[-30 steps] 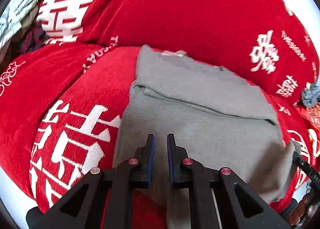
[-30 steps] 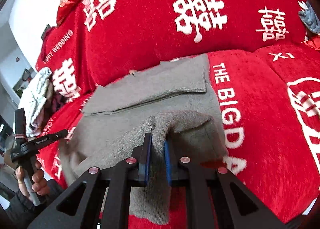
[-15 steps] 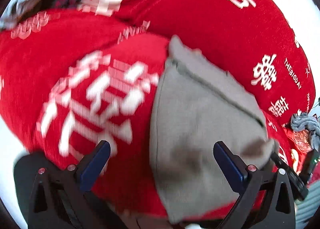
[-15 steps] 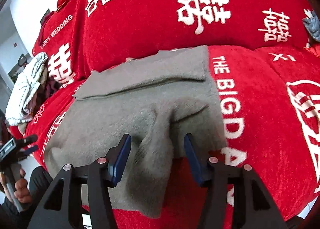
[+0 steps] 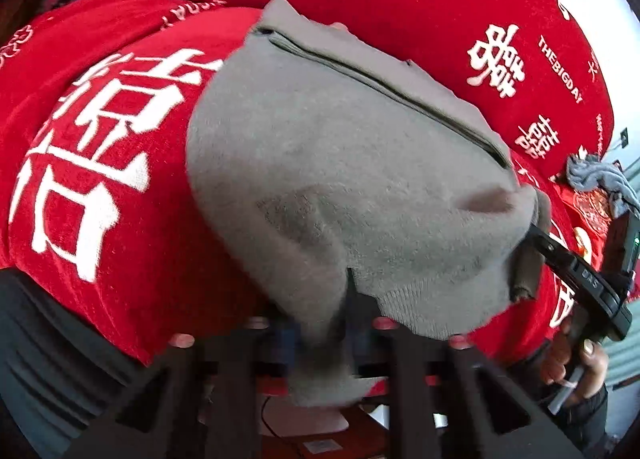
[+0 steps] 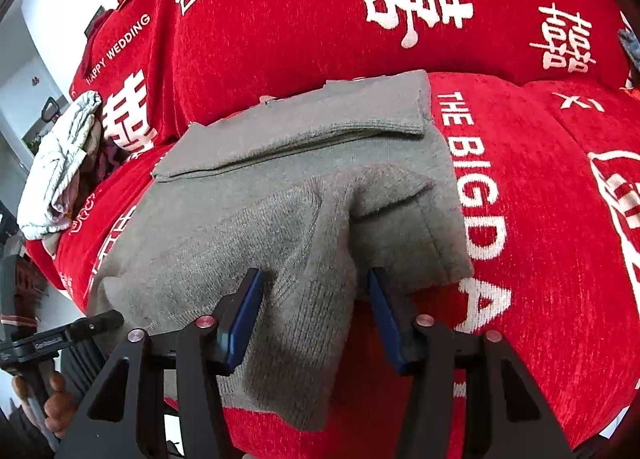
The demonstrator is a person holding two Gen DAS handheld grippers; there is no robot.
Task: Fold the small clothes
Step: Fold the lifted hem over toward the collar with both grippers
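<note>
Right wrist: our right gripper (image 6: 316, 311) gapes around gray sweater (image 6: 280, 195) hem; left gripper (image 5: 320, 335) pinches blurred hem on red sofa (image 6: 540, 219).

Grey knit garment (image 6: 288, 195), part-folded, hem overhanging edge.

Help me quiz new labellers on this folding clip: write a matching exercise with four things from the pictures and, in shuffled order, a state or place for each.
Things:
1. left claw
2. right claw
3. grey sweater
4. pale bundle

States or places:
A. open, one finger on either side of the hanging hem
B. closed on a hanging fold
C. bunched at the far left
D. spread over the red cover, top part folded over

Pairs: 1-B, 2-A, 3-D, 4-C
</note>
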